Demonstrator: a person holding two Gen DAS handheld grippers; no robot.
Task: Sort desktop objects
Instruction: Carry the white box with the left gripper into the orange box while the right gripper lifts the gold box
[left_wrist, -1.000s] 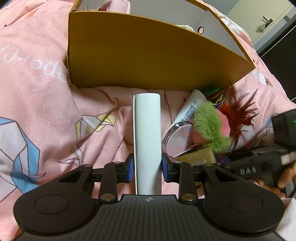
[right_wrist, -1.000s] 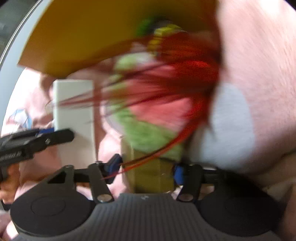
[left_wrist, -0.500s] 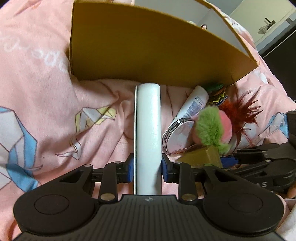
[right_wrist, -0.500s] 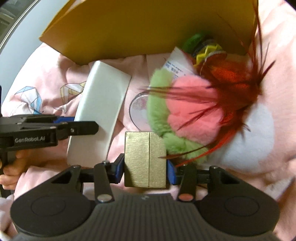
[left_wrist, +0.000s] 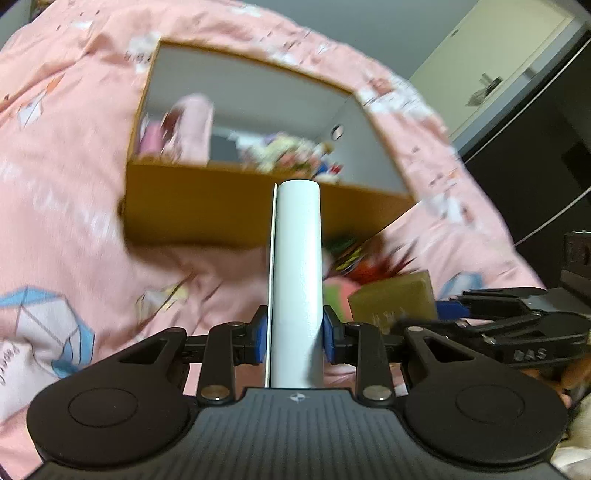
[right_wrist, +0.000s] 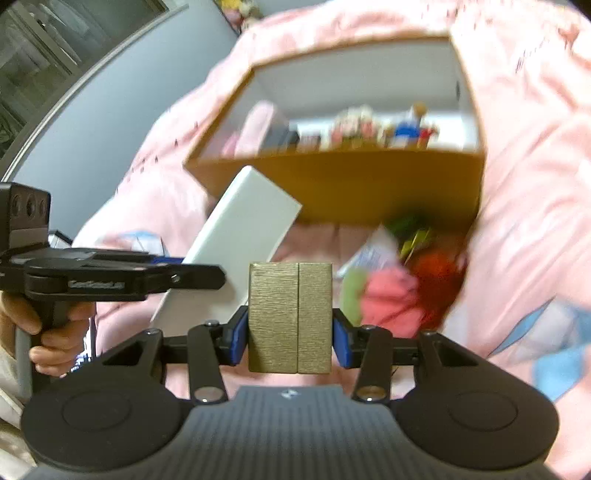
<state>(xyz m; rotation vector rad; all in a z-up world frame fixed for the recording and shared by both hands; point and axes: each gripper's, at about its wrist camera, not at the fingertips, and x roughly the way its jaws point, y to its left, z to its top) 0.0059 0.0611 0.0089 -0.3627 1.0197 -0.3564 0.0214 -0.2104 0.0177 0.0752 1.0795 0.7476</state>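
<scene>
Both lifted: left claw (left_wrist: 294, 334) pinches the white flat box (left_wrist: 297, 280) edge-on, right claw (right_wrist: 290, 334) pinches the gold box (right_wrist: 290, 317) across its width, each raised over the pink bedspread (left_wrist: 74, 229). Likely carried high to clear the cardboard box (right_wrist: 343, 184) wall ahead; fuzzy feather toy (right_wrist: 391, 295) remains on the bed.

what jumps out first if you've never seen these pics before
Each gripper is clamped on something: the left gripper on a white flat box standing on edge, the right gripper on a gold box. Beyond both sits an open cardboard box on a pink bedsheet, with a fluffy green-pink feather toy before it.
</scene>
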